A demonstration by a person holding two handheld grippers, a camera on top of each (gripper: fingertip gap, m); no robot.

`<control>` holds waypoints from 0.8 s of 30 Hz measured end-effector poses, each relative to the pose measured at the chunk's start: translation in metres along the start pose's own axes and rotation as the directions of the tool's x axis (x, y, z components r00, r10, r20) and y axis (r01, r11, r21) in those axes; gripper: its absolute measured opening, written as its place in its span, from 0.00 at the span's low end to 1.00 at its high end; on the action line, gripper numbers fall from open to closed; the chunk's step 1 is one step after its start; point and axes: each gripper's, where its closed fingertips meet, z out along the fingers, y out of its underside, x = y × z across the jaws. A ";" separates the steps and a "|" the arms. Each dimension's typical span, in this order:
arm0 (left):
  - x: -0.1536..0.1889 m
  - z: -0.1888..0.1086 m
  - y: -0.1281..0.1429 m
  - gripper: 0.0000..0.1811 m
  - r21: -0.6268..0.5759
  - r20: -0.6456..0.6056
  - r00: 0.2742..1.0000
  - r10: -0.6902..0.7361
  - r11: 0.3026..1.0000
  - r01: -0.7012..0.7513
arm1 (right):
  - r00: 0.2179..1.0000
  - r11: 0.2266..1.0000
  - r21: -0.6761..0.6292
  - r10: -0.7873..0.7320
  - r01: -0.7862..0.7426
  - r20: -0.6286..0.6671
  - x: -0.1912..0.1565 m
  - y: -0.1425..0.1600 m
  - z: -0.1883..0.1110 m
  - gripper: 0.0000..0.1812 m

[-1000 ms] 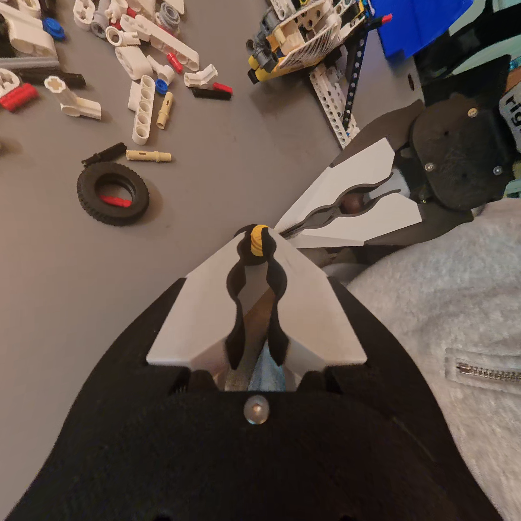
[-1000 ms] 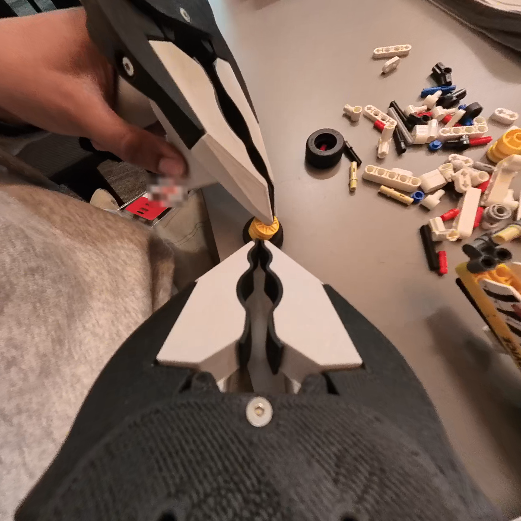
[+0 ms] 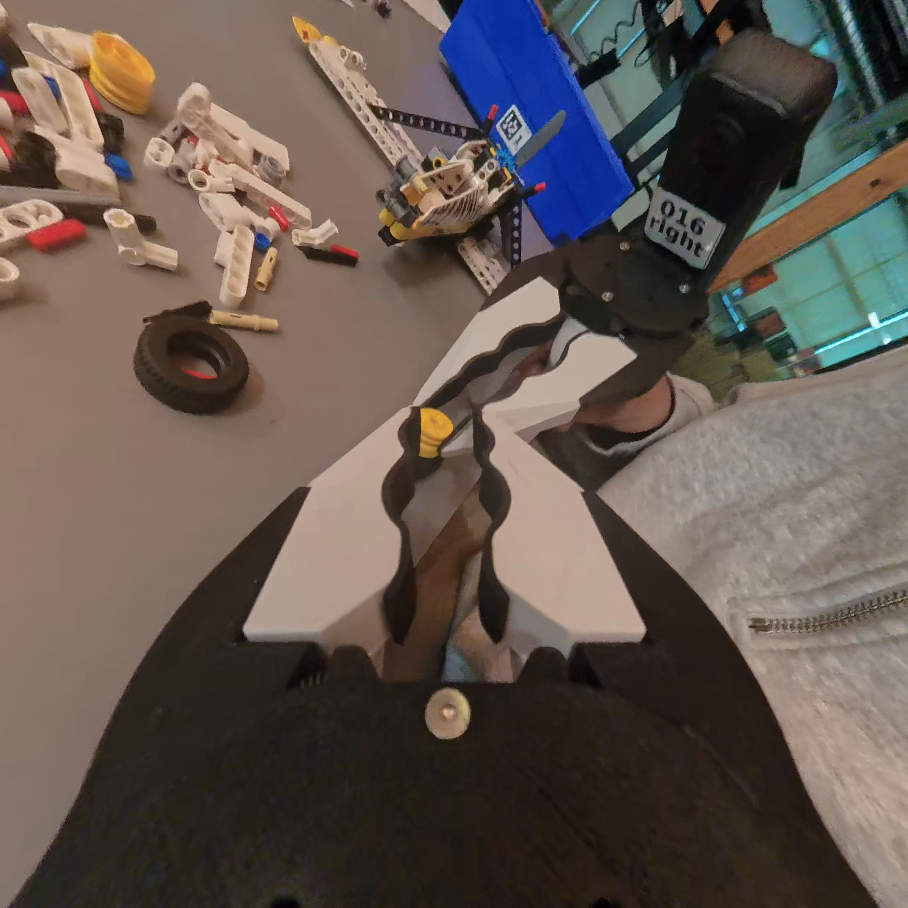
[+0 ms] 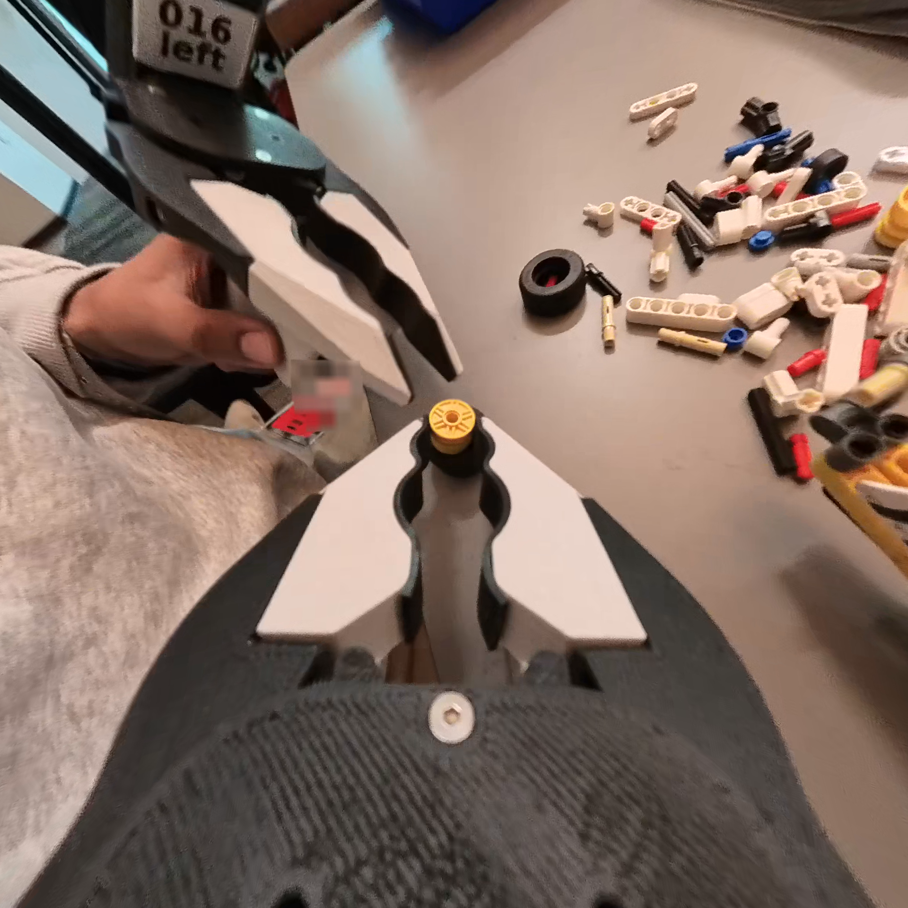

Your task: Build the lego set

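A small yellow wheel hub with a black tyre on it is pinched between the tips of my right gripper, just above the grey table's near edge. My left gripper is open and empty. The hub sits at its tips, close to the left finger. In the right wrist view the left gripper hangs just up and left of the hub without touching it. The right gripper reaches in from the upper right.
A loose black tyre lies on the grey table, also in the right wrist view. Scattered white, black, red and blue pieces lie beyond. A part-built yellow and white model stands by a blue bin. A grey fleece sleeve is near. The grippers are tip to tip, or close to it.
My left gripper has opened and let go of the yellow hub, drawing back slightly. The right gripper now holds the hub and tyre alone. Both cameras have tilted upward.
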 end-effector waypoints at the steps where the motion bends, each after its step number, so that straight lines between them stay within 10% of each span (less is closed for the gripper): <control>1: 0.001 0.000 0.004 0.11 -0.022 0.004 1.000 0.021 1.000 -0.021 | 1.000 1.000 0.021 0.016 -0.016 0.002 0.000 -0.002 -0.001 0.09; 8: -0.005 0.009 0.022 0.09 -0.093 0.048 0.995 0.089 0.992 -0.085 | 0.993 0.989 0.087 0.115 -0.116 0.013 0.002 -0.007 -0.006 0.09; 24: -0.005 0.004 0.012 0.10 -0.002 -0.078 0.976 -0.203 0.979 0.204 | 0.909 0.942 -0.022 -0.329 0.335 -0.255 0.001 0.004 -0.008 0.09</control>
